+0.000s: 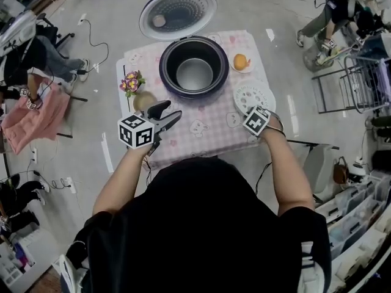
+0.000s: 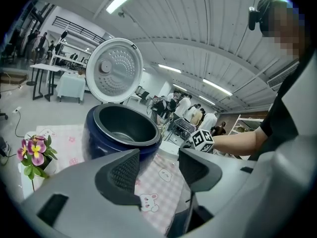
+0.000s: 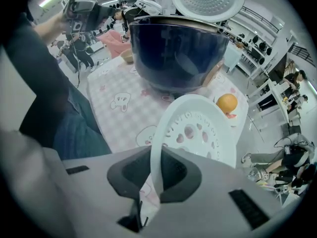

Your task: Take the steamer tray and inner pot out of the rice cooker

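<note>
The dark blue rice cooker (image 1: 194, 66) stands open on the pink checked tablecloth (image 1: 208, 130), its lid (image 1: 177, 11) tipped back and the dark inner pot (image 1: 194, 75) sitting inside. The white perforated steamer tray (image 1: 253, 95) is outside the cooker, low over the cloth to its right. My right gripper (image 3: 156, 170) is shut on the rim of the steamer tray (image 3: 198, 128) and points down. My left gripper (image 2: 158, 170) is open with nothing between its fingers, in front of the cooker (image 2: 121, 130) and to its left.
A small pot of purple flowers (image 1: 131, 83) stands on the table's left side. An orange on a small plate (image 1: 241, 61) lies right of the cooker. A metal cart (image 1: 357, 84) and seated people surround the table.
</note>
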`<state>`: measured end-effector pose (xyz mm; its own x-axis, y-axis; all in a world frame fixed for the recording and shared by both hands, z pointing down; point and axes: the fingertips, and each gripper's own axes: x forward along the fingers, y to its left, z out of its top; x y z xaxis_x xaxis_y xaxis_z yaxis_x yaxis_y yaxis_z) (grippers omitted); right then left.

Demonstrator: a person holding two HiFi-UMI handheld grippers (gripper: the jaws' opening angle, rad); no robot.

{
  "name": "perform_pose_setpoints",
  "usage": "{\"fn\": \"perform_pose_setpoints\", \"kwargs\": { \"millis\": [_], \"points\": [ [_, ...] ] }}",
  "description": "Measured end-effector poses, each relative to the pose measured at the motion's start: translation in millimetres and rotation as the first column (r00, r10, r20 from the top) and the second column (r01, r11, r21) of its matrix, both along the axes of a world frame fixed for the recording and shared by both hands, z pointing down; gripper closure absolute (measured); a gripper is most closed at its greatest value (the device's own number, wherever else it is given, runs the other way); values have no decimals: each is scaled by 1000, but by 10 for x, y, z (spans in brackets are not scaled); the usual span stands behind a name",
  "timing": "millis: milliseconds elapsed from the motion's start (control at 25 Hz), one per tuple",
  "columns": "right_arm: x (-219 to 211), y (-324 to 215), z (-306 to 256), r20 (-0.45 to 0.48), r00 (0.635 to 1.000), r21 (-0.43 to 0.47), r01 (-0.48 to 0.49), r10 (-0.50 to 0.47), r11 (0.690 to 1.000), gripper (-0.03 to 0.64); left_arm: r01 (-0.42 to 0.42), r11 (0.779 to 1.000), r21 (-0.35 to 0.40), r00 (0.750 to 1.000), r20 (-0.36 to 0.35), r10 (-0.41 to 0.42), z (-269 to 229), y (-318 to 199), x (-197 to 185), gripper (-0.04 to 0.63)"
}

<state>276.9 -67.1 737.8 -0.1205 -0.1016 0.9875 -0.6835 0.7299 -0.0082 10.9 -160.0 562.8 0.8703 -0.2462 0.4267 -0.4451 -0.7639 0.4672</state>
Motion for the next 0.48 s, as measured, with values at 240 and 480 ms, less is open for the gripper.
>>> {"fn": "perform_pose_setpoints", "kwargs": {
  "millis": [240, 480],
  "points": [
    [5, -21, 183, 3, 1000, -2, 1, -1, 1000, 580, 0, 1000, -15, 1000, 9, 1, 75, -41, 52, 330],
    [-7, -51, 361, -13, 1000, -9, 15, -15, 1000, 580, 2, 999, -34, 1000, 18, -2, 172, -78, 50, 330]
  ]
}}
